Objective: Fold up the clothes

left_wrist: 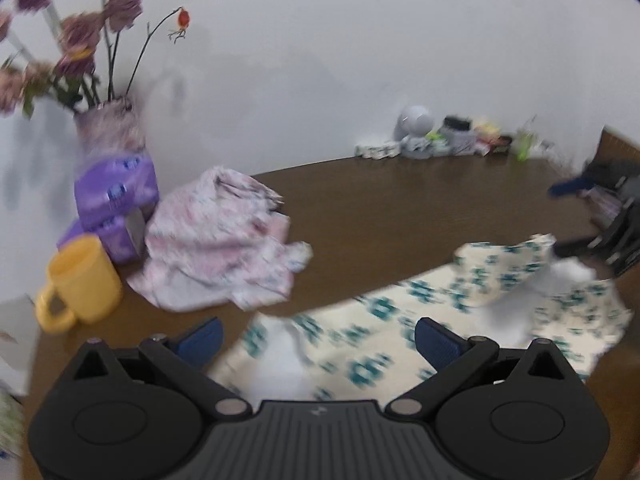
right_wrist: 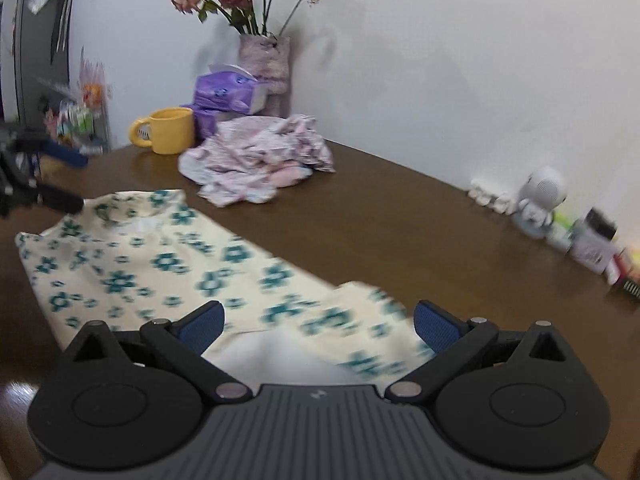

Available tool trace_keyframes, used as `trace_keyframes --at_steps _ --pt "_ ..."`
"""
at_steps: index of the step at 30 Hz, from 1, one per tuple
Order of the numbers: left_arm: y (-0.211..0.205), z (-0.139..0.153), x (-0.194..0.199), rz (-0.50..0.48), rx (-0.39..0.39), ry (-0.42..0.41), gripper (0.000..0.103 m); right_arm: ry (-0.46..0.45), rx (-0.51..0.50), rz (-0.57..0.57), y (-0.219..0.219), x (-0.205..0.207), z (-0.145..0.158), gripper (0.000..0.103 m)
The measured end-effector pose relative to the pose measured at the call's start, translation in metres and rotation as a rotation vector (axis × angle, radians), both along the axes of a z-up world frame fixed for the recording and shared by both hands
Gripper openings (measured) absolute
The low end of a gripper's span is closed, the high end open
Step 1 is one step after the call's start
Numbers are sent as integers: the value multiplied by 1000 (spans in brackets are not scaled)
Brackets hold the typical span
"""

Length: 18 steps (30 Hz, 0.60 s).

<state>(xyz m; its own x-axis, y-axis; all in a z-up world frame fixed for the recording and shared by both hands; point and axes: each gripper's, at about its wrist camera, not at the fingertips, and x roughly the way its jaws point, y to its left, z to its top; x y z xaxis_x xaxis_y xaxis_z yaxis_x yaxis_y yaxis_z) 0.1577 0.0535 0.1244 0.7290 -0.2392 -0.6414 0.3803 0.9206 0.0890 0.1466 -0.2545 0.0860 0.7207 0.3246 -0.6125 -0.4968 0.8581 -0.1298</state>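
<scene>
A cream garment with teal flowers (left_wrist: 460, 312) lies spread on the brown table (left_wrist: 400, 208), its white inside showing in places. My left gripper (left_wrist: 318, 338) is open just above its near end. The same garment (right_wrist: 160, 264) lies in the right wrist view, and my right gripper (right_wrist: 318, 326) is open over its near edge. A crumpled pink-and-white garment (left_wrist: 220, 240) lies in a heap further back and also shows in the right wrist view (right_wrist: 260, 156). The other gripper shows at the right edge (left_wrist: 612, 216) and at the left edge (right_wrist: 24, 176).
A yellow mug (left_wrist: 80, 280) (right_wrist: 168, 130), purple tissue packs (left_wrist: 116, 192) (right_wrist: 228, 94) and a vase of dried roses (left_wrist: 112, 128) (right_wrist: 264, 60) stand by the wall. A small white figure (right_wrist: 540, 200) and several small items (left_wrist: 460, 136) line the table's far edge.
</scene>
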Motion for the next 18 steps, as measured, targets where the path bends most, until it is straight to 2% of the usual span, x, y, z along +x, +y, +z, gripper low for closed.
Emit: trace_keyframes --at_steps 4,5,8,13,15,17,18 --pt "-1 4 48 12 69 45 98 3 -92 27 -16 35 23 103" --pt "-1 2 59 5 74 67 95 3 -112 32 -19 44 28 102" --pt "-1 -10 92 -38 76 166 95 24 -144 60 -24 72 37 102" --pt "-3 -36 121 -124 90 240 92 128 -183 160 -17 111 17 99" --pt "-3 -47 125 -171 100 253 88 177 -191 195 -11 121 3 96" --pt "-3 -58 129 -217 110 266 77 229 -188 228 -6 131 -11 92" --pt "-3 -64 131 -240 115 273 74 254 -186 244 -3 133 -16 85"
